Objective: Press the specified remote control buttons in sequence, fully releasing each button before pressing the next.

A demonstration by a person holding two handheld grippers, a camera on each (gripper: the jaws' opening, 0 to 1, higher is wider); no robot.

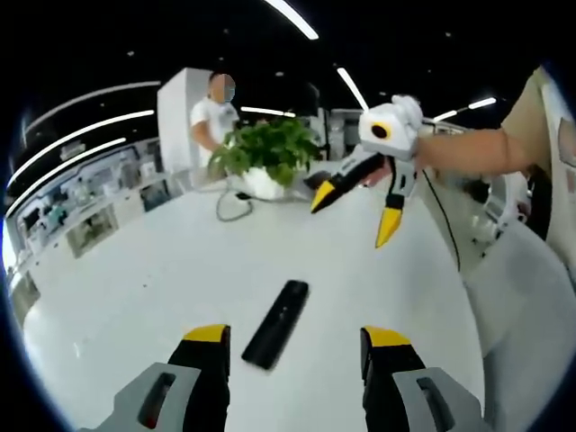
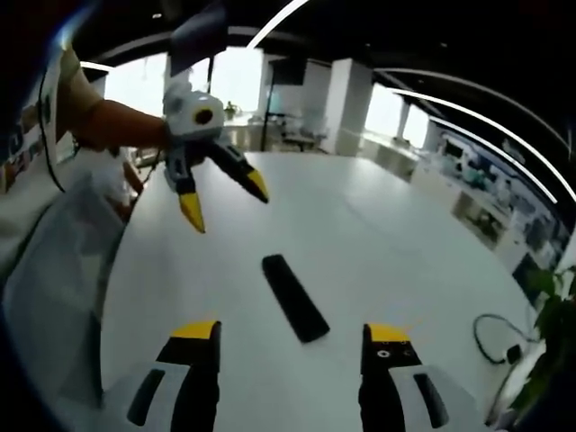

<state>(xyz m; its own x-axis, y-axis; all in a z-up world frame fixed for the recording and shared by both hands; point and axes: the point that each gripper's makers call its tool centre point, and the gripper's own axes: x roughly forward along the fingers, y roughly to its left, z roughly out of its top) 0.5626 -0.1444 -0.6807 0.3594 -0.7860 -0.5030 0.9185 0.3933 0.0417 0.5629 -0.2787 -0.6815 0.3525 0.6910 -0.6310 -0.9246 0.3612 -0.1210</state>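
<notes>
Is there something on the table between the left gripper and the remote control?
No. In the left gripper view, only bare white table lies between the open left gripper and the black remote control, which sits just ahead of its yellow tips.

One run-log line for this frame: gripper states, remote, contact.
left gripper: open, empty | right gripper: open, empty | remote: flat on white table, untouched | both grippers above the table, no button pressed

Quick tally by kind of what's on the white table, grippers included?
Black rectangular remote control: 1
Green leafy potted plant in a white pot: 1
Grey looped cable: 1
Yellow-tipped grippers, both open: 2, left gripper and right gripper
Total: 5
</notes>
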